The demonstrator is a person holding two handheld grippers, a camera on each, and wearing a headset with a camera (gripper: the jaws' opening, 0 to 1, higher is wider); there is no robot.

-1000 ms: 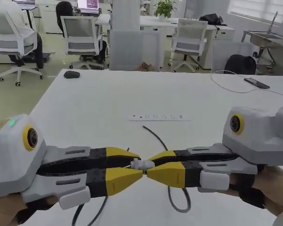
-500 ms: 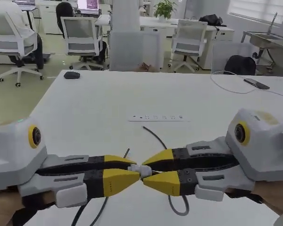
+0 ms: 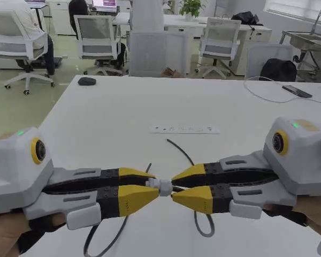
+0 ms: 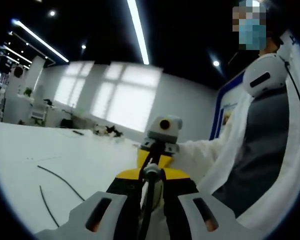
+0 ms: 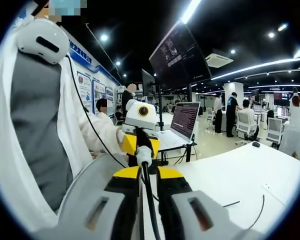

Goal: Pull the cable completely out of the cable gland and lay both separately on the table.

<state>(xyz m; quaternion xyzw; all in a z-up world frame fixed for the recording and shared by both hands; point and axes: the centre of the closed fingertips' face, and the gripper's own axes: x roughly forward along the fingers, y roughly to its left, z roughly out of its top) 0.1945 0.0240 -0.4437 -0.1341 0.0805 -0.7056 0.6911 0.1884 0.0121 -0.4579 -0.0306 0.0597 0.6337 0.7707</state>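
Cable gland (image 3: 160,186) above the bench (image 3: 123,118), pinched by left hand-held gripper (image 3: 154,185); right hand-held gripper (image 3: 174,187) clamps the cable (image 3: 181,151). We expect the cable may slip through those jaws if gland friction outweighs grip.

Left gripper (image 3: 154,186): left of the pair, tips facing the right gripper, jaws closed on the cable gland
Right gripper (image 3: 174,187): tip to tip with the left gripper, just apart, jaws closed on the cable
Cable gland (image 3: 160,186): at the left gripper's tips, between both grippers, above the table
Cable (image 3: 180,151): on the table beyond the right gripper's jaws, looping below them; another stretch passes under the left gripper
Table (image 3: 107,123): beneath both grippers
Power strip (image 3: 184,129): on the table, beyond the meeting tips
Mouse (image 3: 86,81): far beyond the left gripper, near the far edge
Phone (image 3: 297,91): far beyond the right gripper
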